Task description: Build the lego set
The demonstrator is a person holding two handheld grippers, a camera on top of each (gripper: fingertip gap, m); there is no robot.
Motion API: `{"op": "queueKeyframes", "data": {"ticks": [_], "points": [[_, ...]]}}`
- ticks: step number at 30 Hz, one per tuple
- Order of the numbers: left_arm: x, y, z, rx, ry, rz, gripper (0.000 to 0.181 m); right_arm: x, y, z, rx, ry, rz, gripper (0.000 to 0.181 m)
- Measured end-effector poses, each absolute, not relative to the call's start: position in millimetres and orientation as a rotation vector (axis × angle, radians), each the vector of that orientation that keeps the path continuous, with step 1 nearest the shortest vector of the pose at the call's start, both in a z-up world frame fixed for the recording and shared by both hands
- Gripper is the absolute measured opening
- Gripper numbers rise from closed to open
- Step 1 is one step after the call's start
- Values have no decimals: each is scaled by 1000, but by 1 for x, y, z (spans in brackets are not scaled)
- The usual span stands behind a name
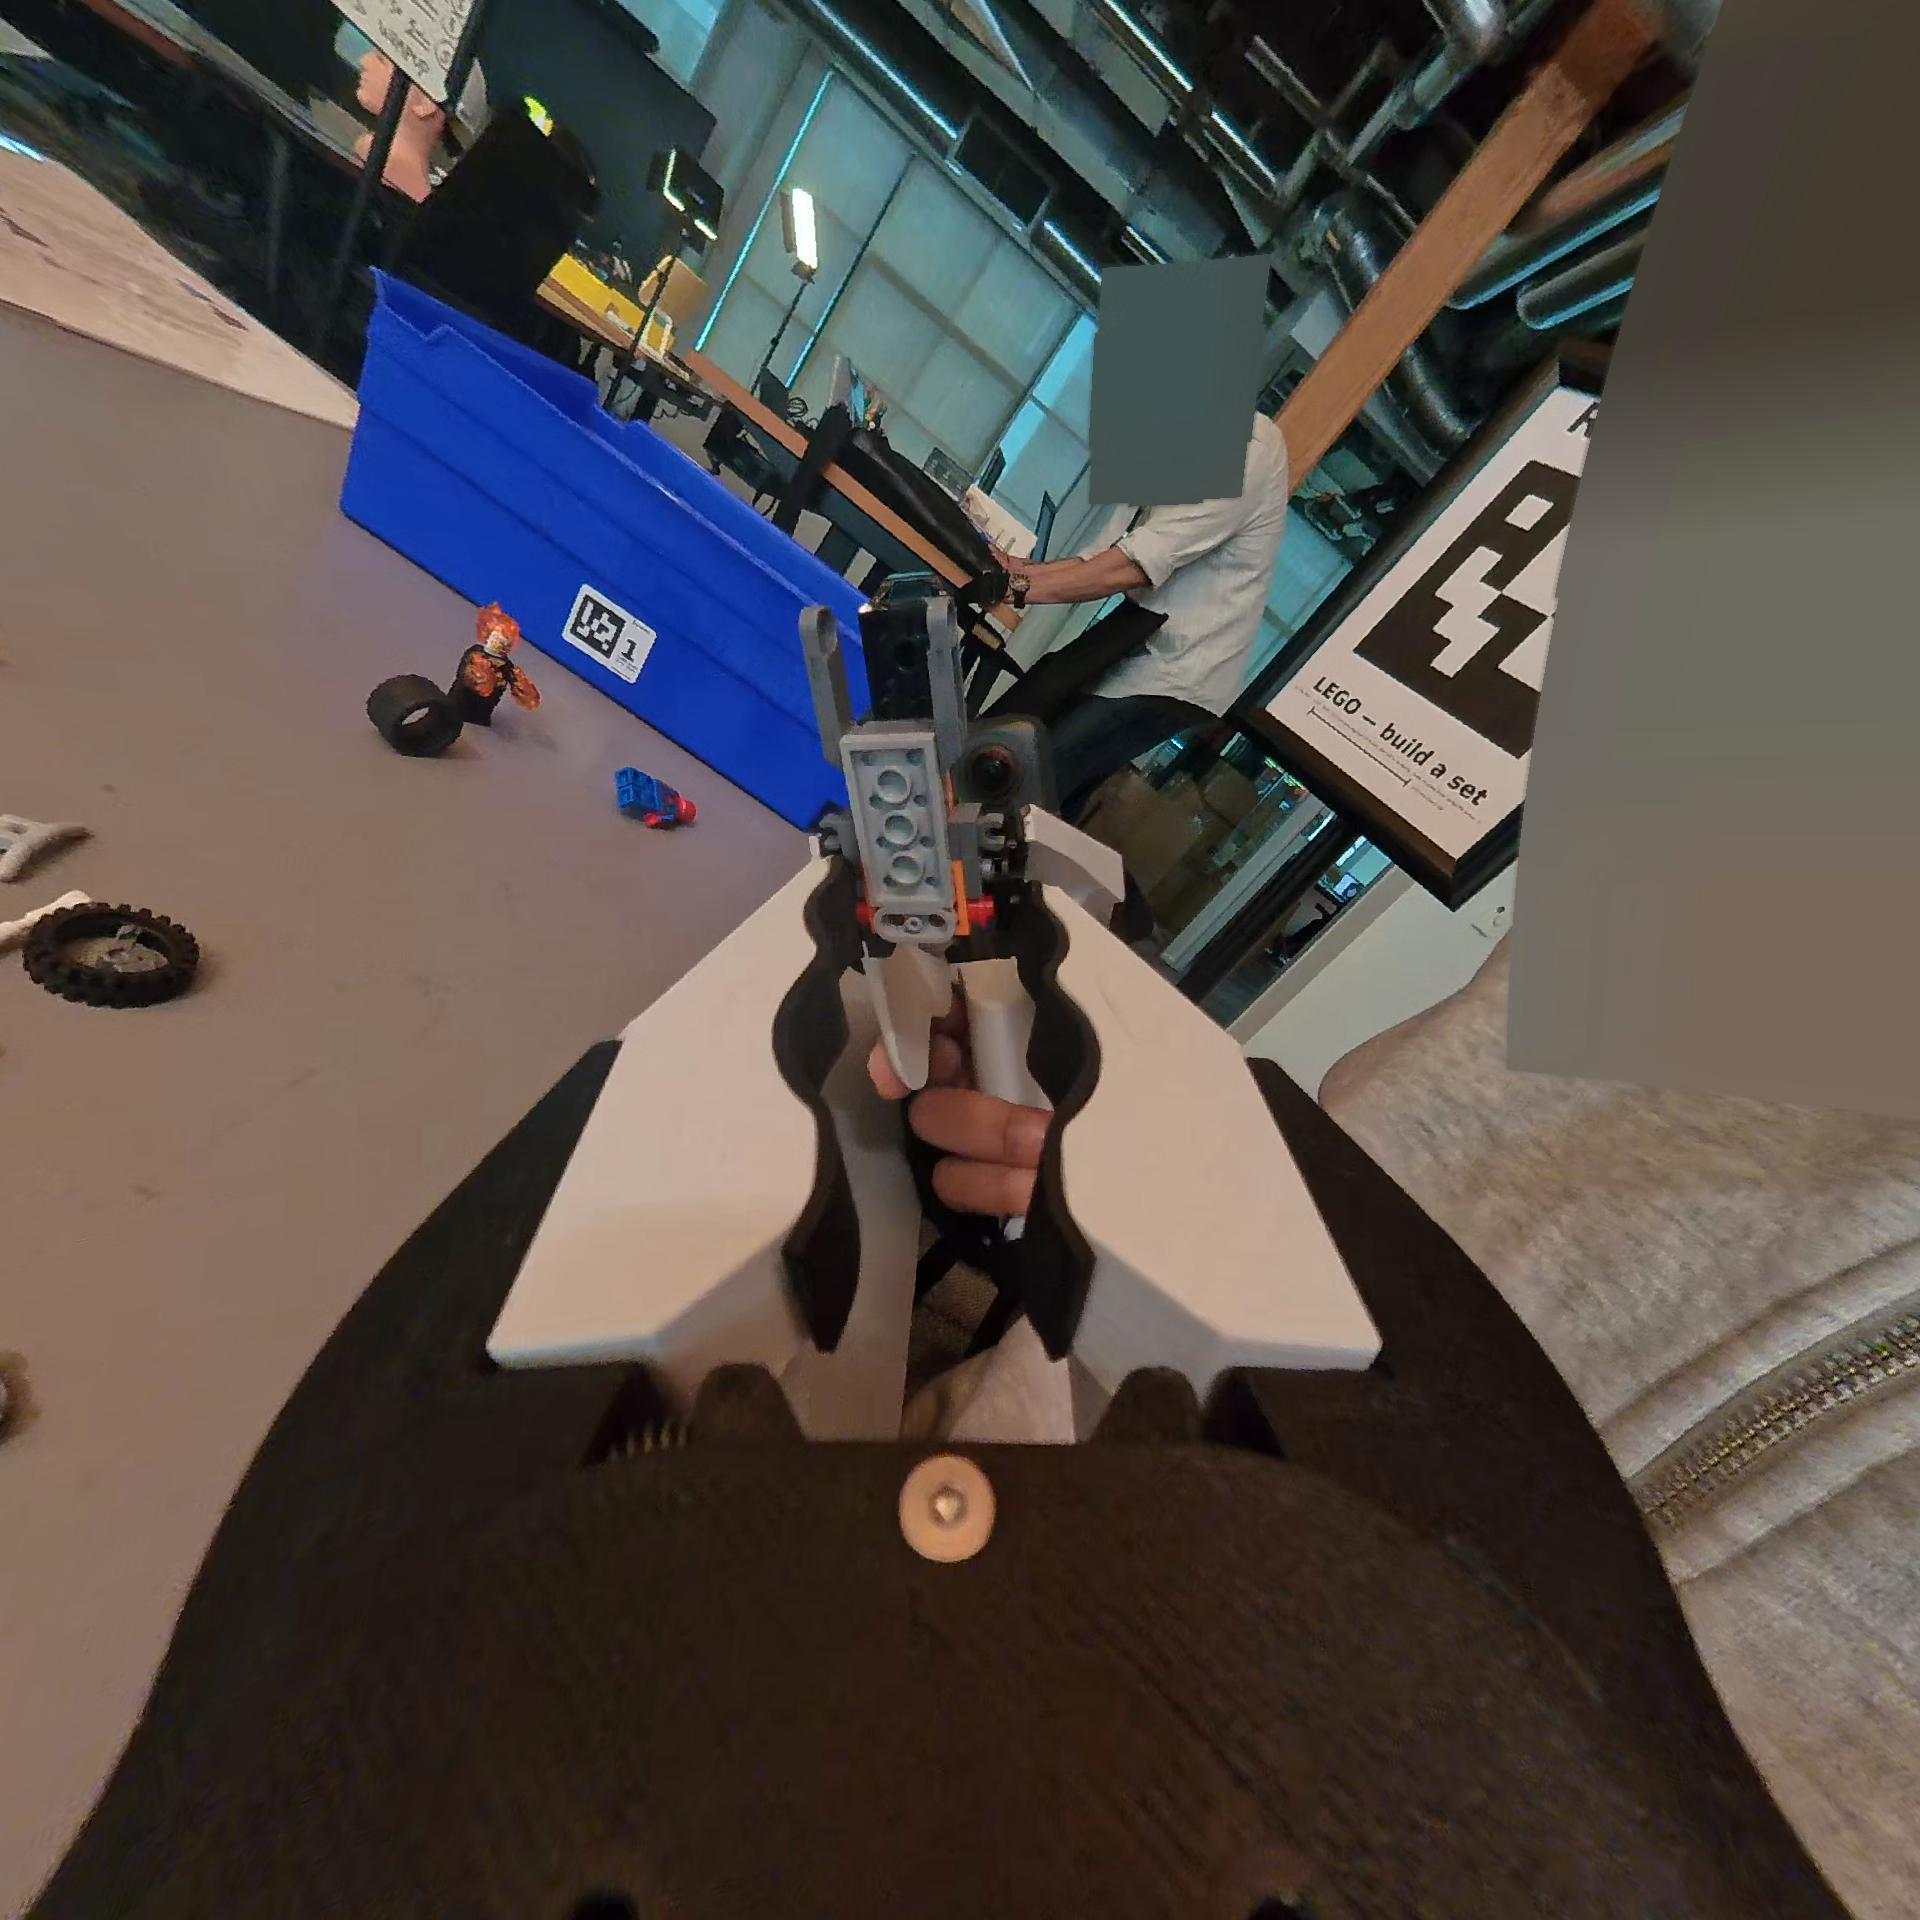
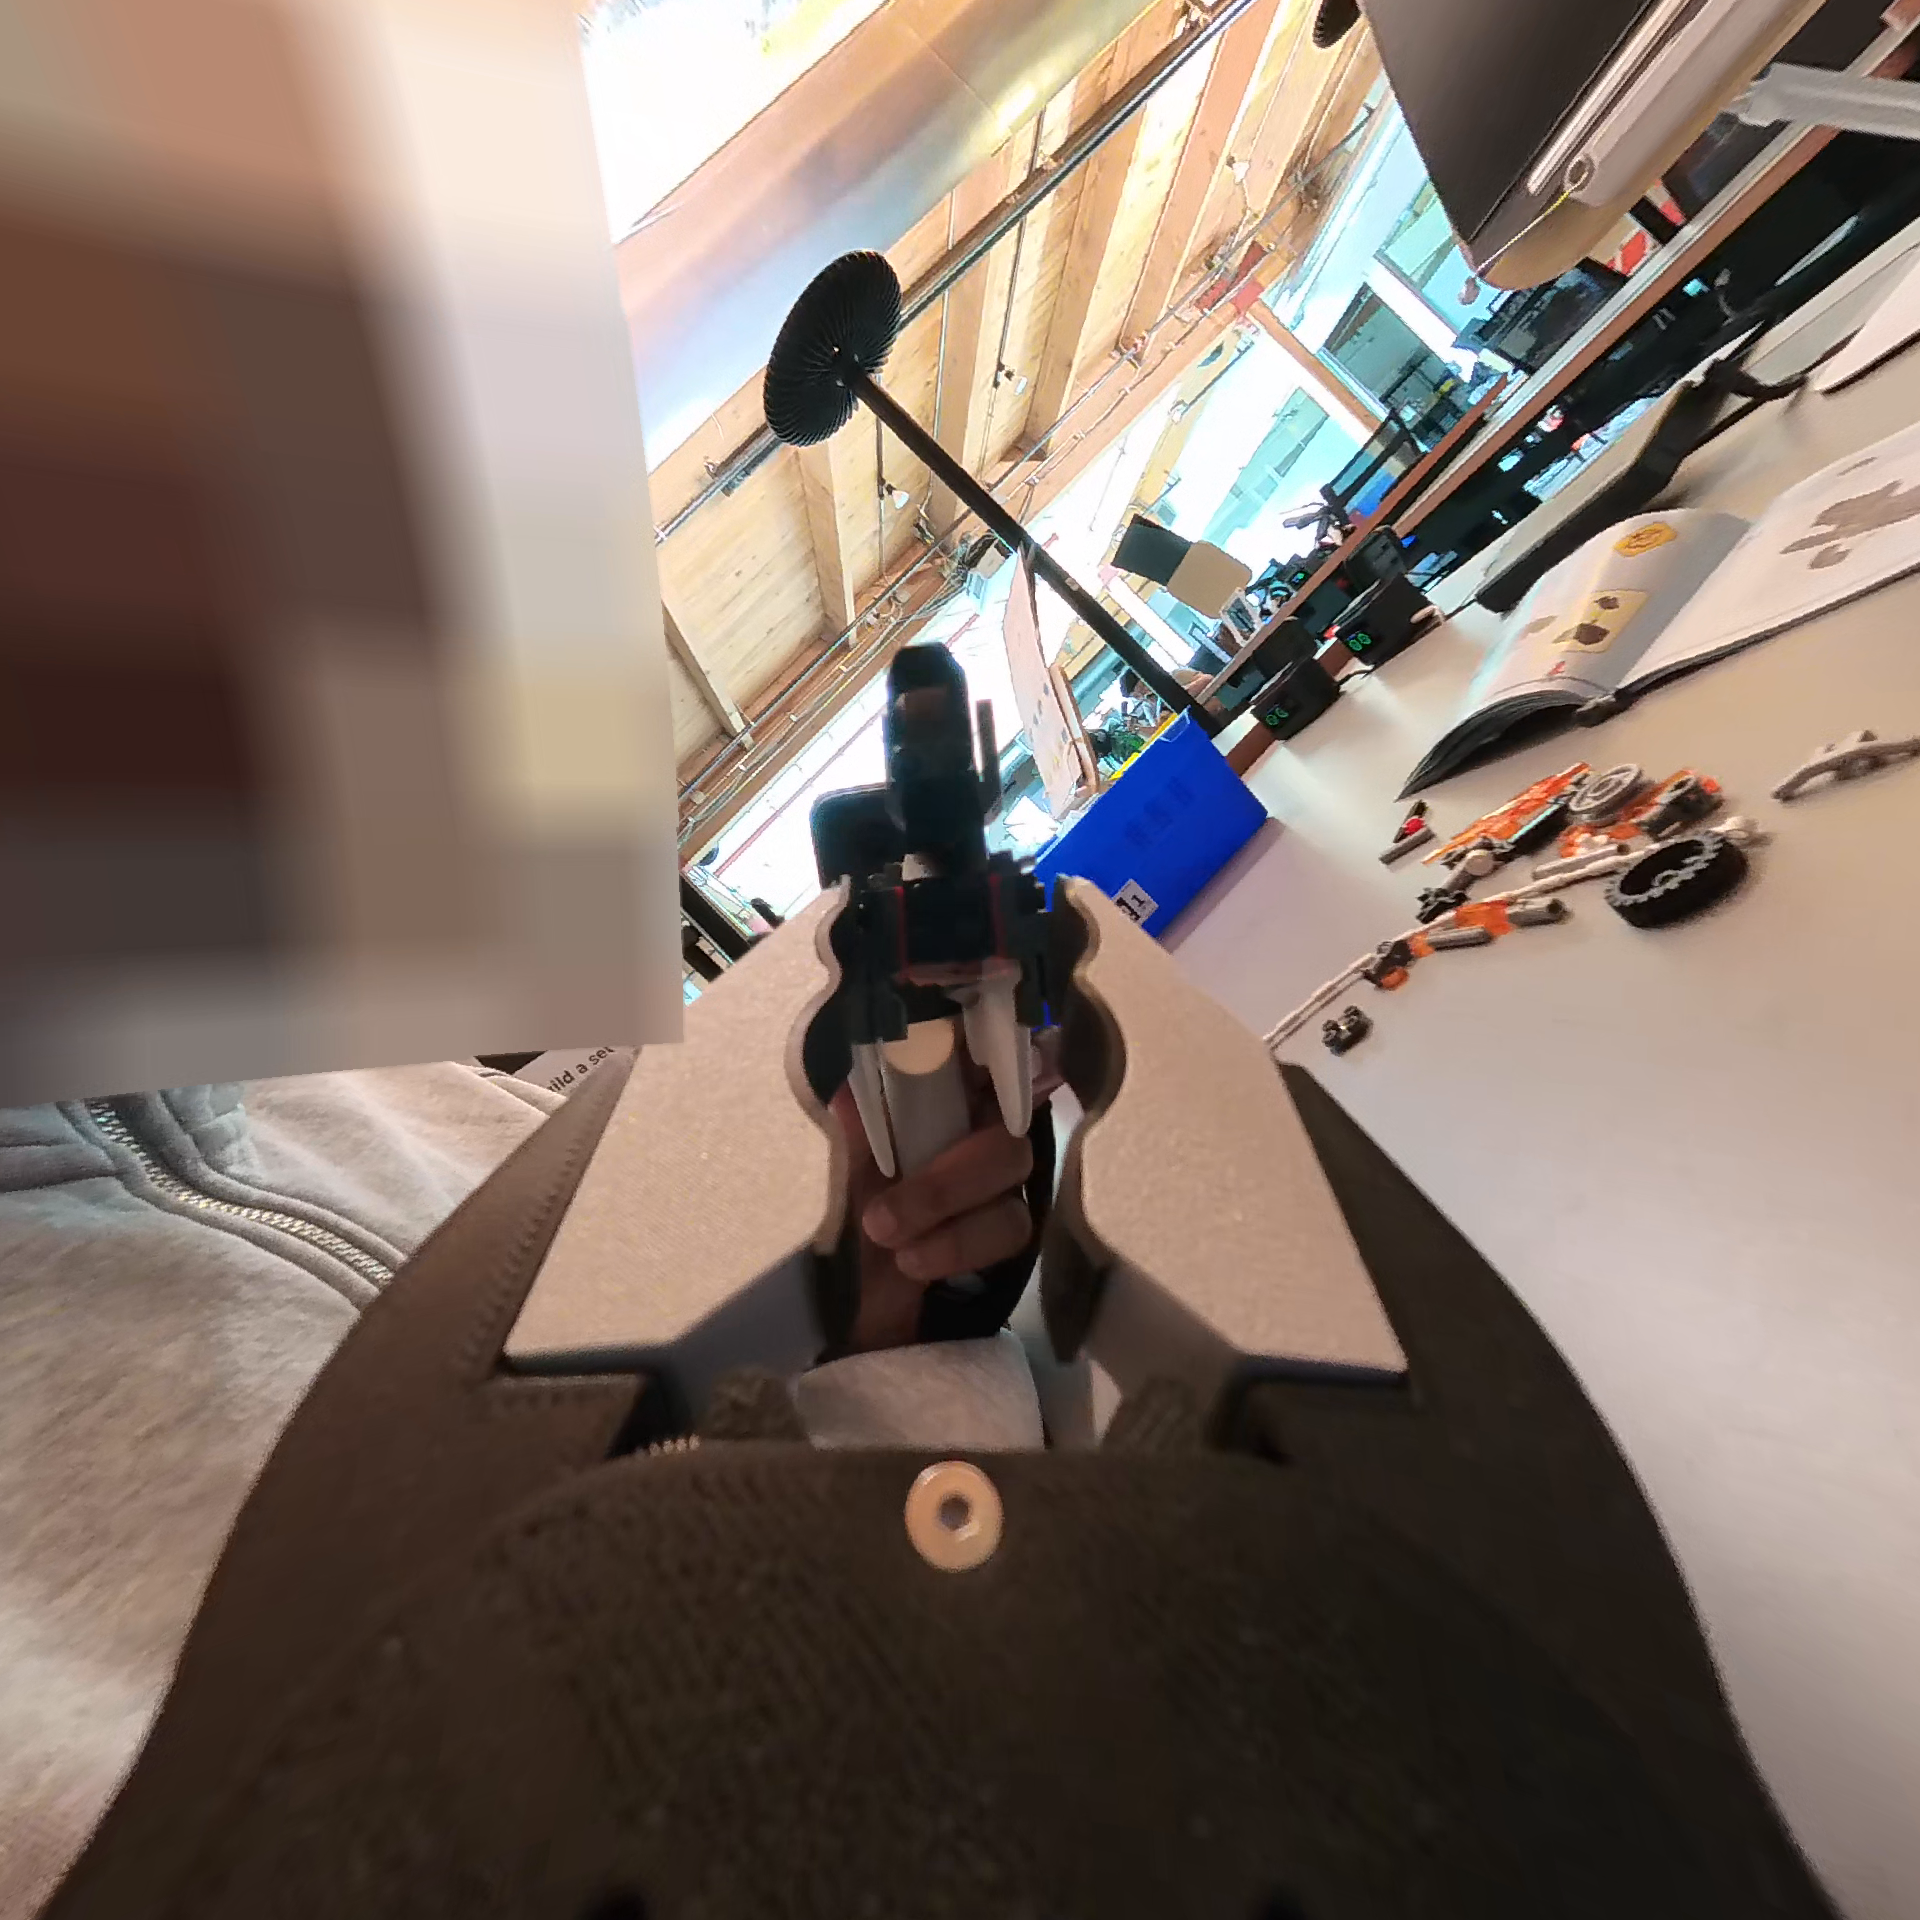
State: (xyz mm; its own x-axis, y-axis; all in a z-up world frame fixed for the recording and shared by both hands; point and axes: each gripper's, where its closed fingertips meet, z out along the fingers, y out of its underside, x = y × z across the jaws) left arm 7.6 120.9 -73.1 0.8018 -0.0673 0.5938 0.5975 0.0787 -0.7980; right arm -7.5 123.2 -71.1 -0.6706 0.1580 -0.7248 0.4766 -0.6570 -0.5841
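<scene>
A partly built lego assembly (image 1: 899, 821) of grey, black and orange parts is held up in the air above the table's near edge. My left gripper (image 1: 930, 894) is shut on its lower part. My right gripper (image 2: 951, 925) faces the left one and is shut on the same assembly (image 2: 930, 769) from the other side. The right gripper's white fingers (image 1: 909, 1013) point at the left camera, with a hand behind them. The left gripper's white fingers (image 2: 868, 1101) show likewise in the right wrist view.
On the grey table (image 1: 312, 1091) lie a blue bin (image 1: 582, 540), a black tyre (image 1: 416, 714), two minifigures (image 1: 494, 665) (image 1: 655, 800) and a treaded wheel (image 1: 111, 953). An open instruction booklet (image 2: 1621, 623), loose orange and grey parts (image 2: 1538, 831) and a tyre (image 2: 1673, 881) lie to the right. My left and right fingertips are right by each other.
</scene>
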Motion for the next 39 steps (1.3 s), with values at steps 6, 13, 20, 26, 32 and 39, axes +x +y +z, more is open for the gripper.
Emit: {"op": "queueKeyframes", "data": {"ticks": [6,13,20,26,32,39], "points": [[7,120,-72,-1391,-464,-539,25,-7,123,-71,1179,1223,-2437,35],[7,121,-73,-1404,-462,-529,25,-7,124,-72,1184,1216,-2414,34],[6,122,-68,-1390,-440,-467,25,-8,126,-67,1150,1192,-2467,35],[1,117,-67,-1356,-461,-461,49,-5,128,-62,1093,1205,-2474,35],[3,118,-68,-1351,-457,-515,54,-1,118,-64,1009,1217,-2363,35],[9,115,-67,-1325,-425,-616,32,1,111,-67,979,1232,-2284,39]]}}
